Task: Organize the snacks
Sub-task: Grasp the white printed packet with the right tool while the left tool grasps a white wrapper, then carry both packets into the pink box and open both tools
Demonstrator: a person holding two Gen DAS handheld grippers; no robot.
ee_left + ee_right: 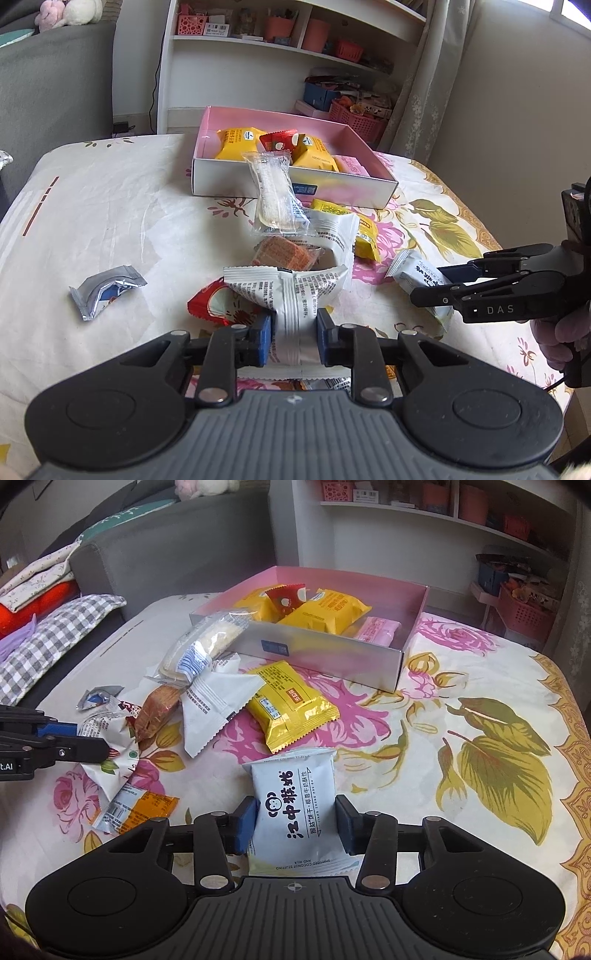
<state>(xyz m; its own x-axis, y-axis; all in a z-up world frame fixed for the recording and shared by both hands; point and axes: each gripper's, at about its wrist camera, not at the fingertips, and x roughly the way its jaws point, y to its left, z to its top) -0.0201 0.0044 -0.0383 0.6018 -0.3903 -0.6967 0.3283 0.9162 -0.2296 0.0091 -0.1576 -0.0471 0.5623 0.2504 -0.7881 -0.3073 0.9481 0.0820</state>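
My left gripper (294, 334) is shut on a white snack packet with grey print (295, 291), pinching its middle seam just above the bedspread. In the right wrist view, my right gripper (295, 823) is shut on a pale blue packet with black characters (293, 797), one pad on each side edge. The pink-lined white box (295, 184) stands beyond the pile and holds yellow packets (236, 144), a red one (277, 142) and a pink one (354, 166). A clear-wrapped wafer (273, 188) leans on its front wall.
Loose on the flowered bedspread lie a yellow packet (288, 705), another white packet (214, 705), an orange-brown biscuit (282, 254), a red packet (210, 302) and a silver packet (105, 291). A grey sofa and white shelves stand behind the bed.
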